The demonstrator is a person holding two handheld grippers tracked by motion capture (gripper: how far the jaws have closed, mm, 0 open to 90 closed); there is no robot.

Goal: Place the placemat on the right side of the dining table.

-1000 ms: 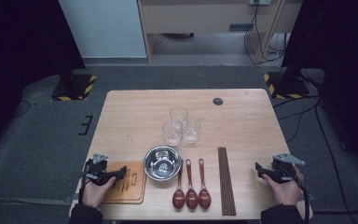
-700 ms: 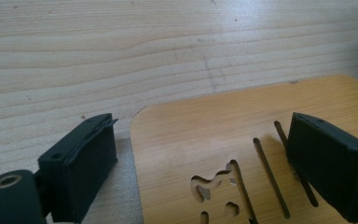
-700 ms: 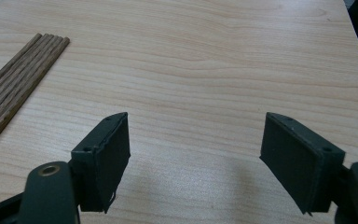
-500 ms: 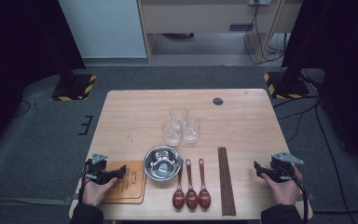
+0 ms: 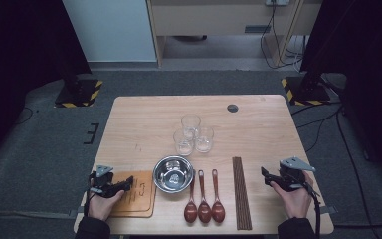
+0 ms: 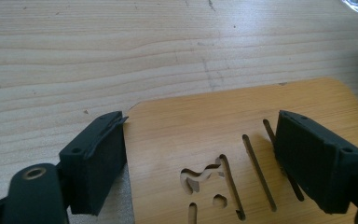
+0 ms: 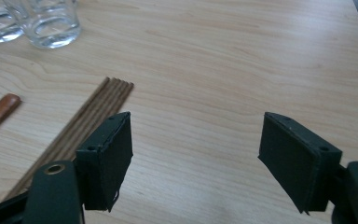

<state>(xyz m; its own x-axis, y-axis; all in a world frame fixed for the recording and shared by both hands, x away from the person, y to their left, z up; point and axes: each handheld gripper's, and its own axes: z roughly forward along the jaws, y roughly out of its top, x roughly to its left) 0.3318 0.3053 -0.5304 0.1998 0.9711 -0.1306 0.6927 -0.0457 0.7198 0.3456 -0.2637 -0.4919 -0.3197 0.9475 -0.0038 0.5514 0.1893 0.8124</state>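
Low at the table's [image 5: 144, 119] near corners, both hands lie level: left gripper [image 5: 125, 185], just narrowed, straddles the cutting board [image 6: 223, 126] unclamped; right gripper [image 5: 264, 173] gapes beside chopsticks [image 5: 241, 191].

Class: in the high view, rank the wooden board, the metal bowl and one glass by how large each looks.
Largest to smallest:
1. wooden board, though the left hand hides part of it
2. metal bowl
3. glass; it stands farther from the camera, so it may look smaller.

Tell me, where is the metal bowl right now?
In the high view the bowl sits near the table's front edge, left of centre, between the wooden board on its left and the three spoons on its right, just below the glasses.
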